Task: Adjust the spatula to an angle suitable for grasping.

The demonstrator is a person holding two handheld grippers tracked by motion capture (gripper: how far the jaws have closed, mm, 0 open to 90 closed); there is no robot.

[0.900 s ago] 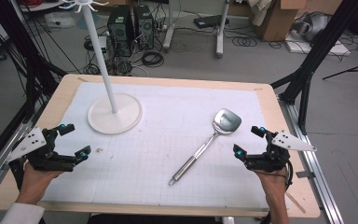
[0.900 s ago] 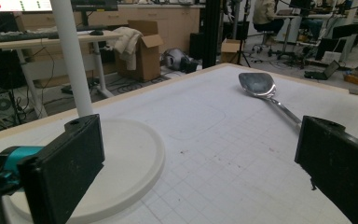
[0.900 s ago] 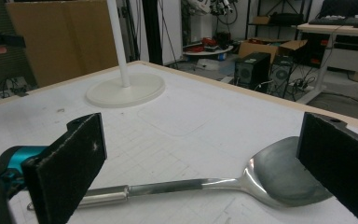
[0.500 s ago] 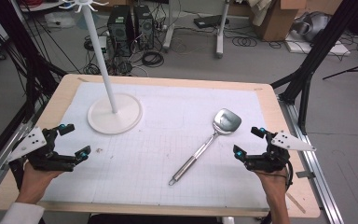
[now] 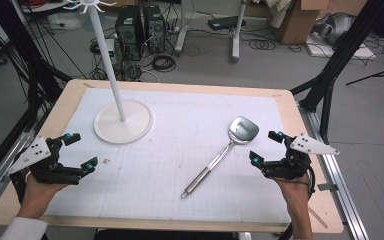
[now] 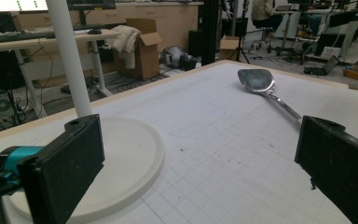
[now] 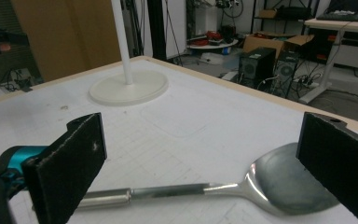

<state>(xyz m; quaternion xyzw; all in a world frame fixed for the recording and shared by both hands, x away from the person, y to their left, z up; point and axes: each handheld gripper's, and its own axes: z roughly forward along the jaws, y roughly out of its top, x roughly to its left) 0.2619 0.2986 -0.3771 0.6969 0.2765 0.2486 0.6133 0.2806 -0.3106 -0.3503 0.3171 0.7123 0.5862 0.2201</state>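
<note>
While a person's two forearms enter from the near edge of the surface (image 5: 180, 95), each hand rests low with its gripper aimed toward the middle of the white gridded mat (image 5: 190, 125). At the near left corner the left gripper (image 5: 80, 150) sits just above the mat, jaws spread wide and holding nothing, the hand (image 5: 37, 192) wrapped around its body from behind and a white sleeve cuff (image 5: 22, 230) showing at the wrist. At the near right the right gripper (image 5: 266, 147) is also spread wide and empty, its hand (image 5: 295, 192) held level and its grey plate pointing outward. A metal spatula (image 5: 220, 155) lies flat on the mat between the two, nearer the right gripper, its bowl toward the far right and its handle end toward the near centre. From the right gripper view the spatula (image 7: 205, 191) lies crosswise just ahead of the open jaws, untouched. A white stand (image 5: 122, 120) with a round base and tall pole rises on the far left of the mat, close ahead of the left gripper.
</note>
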